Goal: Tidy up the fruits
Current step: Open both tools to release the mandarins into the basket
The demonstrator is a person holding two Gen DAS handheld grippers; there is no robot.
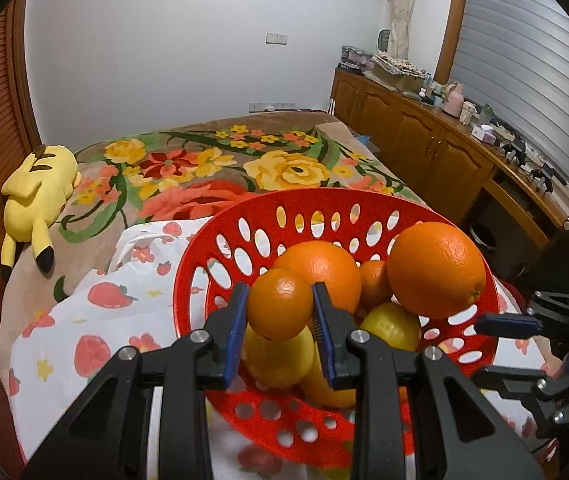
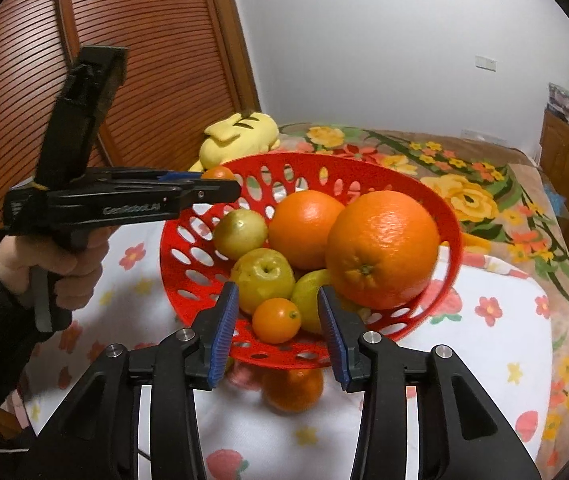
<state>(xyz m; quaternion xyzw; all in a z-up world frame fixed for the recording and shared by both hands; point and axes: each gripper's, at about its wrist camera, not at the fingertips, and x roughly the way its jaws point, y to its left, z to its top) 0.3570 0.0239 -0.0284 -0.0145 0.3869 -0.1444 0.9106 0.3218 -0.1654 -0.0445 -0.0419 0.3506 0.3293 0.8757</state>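
Left gripper (image 1: pixel 280 312) clamped on a small mandarin (image 1: pixel 280 304) above the red basket (image 1: pixel 220 232), right gripper (image 2: pixel 278 330) parted and empty at six o'clock of it — better lowered into the gap by the lemons (image 2: pixel 260 280) before easing the jaws.

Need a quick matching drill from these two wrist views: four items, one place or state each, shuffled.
Items:
1. small orange
2. red basket
3. yellow plush toy
4. right gripper

States:
A. lying on the floral blanket
B. open, nothing between its pads
C. clamped in the left gripper
D. holding oranges and yellow fruit

Pairs: 1-C, 2-D, 3-A, 4-B
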